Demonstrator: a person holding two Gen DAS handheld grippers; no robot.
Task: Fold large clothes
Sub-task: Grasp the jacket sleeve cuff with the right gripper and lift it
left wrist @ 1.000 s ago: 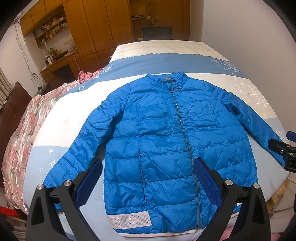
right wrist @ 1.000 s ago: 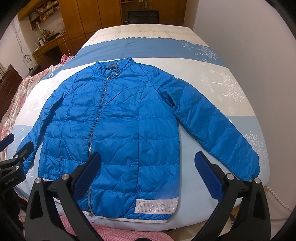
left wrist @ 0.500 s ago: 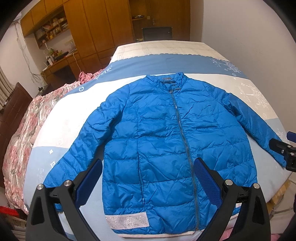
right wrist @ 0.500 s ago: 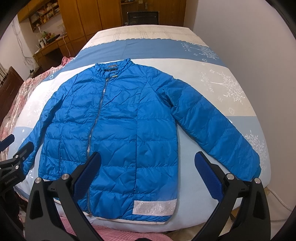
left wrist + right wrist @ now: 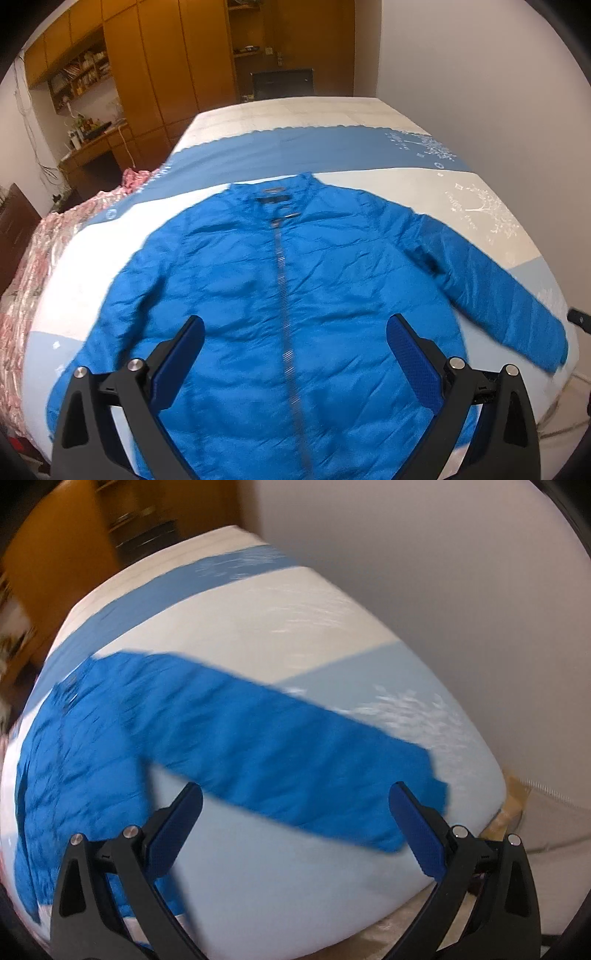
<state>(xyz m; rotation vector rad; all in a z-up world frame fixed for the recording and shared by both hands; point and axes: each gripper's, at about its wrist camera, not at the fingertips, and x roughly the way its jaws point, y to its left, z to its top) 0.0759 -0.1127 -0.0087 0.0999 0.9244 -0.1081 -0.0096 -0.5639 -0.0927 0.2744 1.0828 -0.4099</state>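
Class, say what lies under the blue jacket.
The jacket lies spread on a bed with a blue-and-white cover. The cover directly beneath the jacket is hidden.

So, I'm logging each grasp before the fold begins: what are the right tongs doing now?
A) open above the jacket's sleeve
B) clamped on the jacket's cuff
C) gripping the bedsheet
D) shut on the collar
A: the right tongs are spread wide, with the blue jacket's sleeve lying ungrasped on the bed.

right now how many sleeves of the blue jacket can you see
2: the right sleeve stretches toward the bed's right edge, and the left sleeve lies toward the left, its cuff hidden behind the left gripper.
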